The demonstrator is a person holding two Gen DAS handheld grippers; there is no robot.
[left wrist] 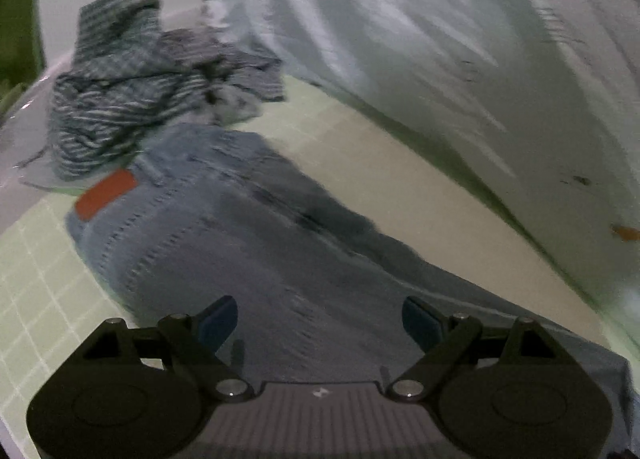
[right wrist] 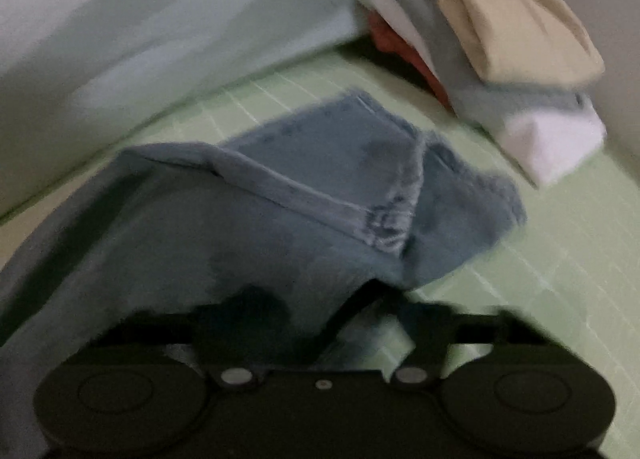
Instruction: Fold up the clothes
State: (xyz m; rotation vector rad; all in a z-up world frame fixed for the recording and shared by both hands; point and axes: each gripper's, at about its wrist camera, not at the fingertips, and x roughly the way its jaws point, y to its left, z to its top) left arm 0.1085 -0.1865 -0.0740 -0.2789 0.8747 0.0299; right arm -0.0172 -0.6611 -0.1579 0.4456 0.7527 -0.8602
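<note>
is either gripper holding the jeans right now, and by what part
The left gripper is open above the jeans, holding nothing. The right gripper seems shut on the leg end, though blurred.

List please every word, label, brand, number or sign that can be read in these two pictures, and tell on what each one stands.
No text can be read in either view.
Orange-red patch at the waistband of the jeans: any lettering is too blurred to read.
Small white mark on the body of the left tongs: a logo shape, not legible as letters.
Folded stack in the right wrist view: no label shows.
</note>
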